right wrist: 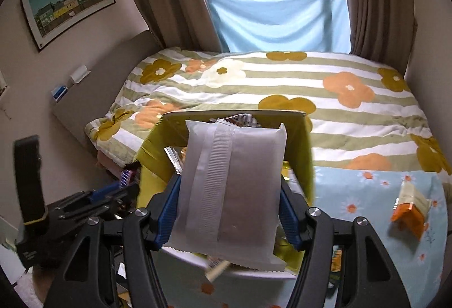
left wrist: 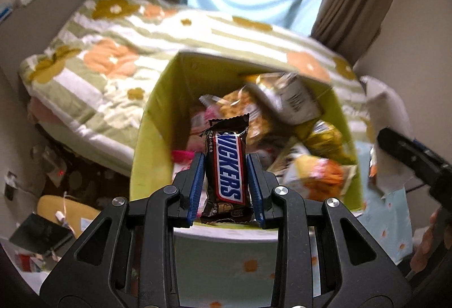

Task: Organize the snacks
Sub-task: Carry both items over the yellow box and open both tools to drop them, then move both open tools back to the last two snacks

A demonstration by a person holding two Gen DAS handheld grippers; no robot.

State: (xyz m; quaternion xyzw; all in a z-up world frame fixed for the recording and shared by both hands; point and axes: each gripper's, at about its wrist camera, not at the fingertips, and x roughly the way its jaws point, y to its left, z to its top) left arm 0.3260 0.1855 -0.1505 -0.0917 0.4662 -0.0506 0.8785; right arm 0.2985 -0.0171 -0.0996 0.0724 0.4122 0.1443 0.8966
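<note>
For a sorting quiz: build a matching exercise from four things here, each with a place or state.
Things:
1. Snickers bar
2. white packet
3. orange packet
4. green box

Places or states:
A. lying loose on the blue flowered cloth
B. clamped in the right gripper
C. open and full of snacks
D. clamped in the left gripper

Pairs: 1-D, 2-B, 3-A, 4-C

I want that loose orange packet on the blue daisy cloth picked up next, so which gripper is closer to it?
Right, probably. The right gripper, shut on a white pouch, has the orange packet just off to its right. The left gripper, holding a Snickers bar, sits on the far side.
</note>
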